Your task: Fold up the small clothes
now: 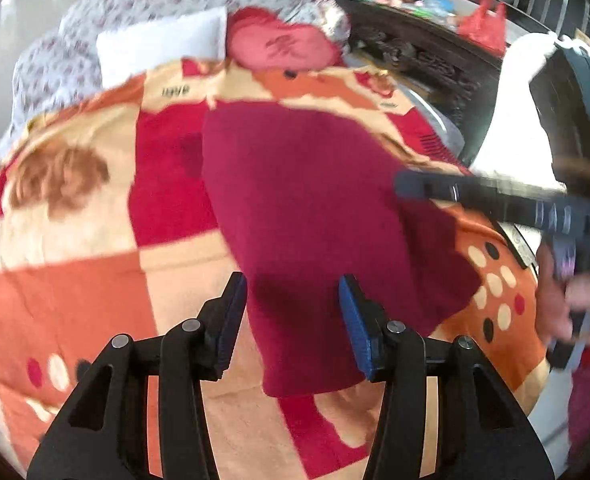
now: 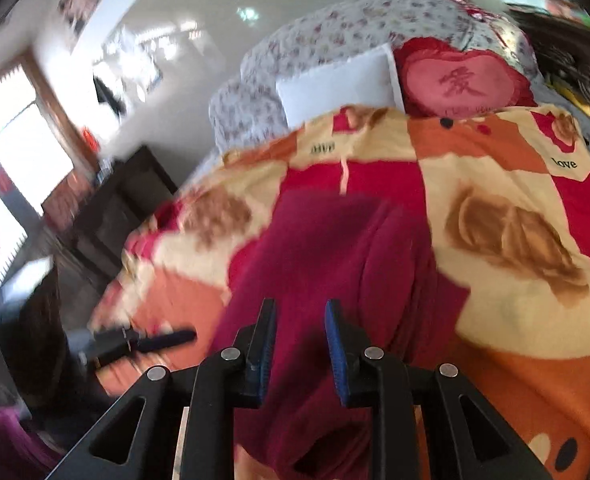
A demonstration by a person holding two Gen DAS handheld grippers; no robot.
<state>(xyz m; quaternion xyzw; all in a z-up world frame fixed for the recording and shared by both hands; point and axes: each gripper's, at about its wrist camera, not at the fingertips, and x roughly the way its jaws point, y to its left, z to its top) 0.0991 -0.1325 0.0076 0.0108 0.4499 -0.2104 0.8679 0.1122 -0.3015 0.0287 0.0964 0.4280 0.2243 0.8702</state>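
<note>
A dark red garment [image 1: 311, 208] lies spread on a bed covered with a red, orange and cream blanket [image 1: 71, 264]. My left gripper [image 1: 293, 286] is open and empty, just above the garment's near end. In that view my right gripper [image 1: 405, 186] reaches in from the right over the garment's right edge; its jaws are blurred. In the right wrist view the garment [image 2: 327, 256] fills the middle and my right gripper [image 2: 301, 314] is open and empty above it. The left gripper [image 2: 183, 337] shows at the lower left, beside the garment.
A white pillow [image 1: 163, 46], a pink heart cushion [image 1: 283, 46] and a floral quilt [image 1: 143, 4] lie at the head of the bed. A dark carved headboard [image 1: 419, 52] stands at the right. A dark cabinet [image 2: 115, 208] and windows [image 2: 11, 184] are left of the bed.
</note>
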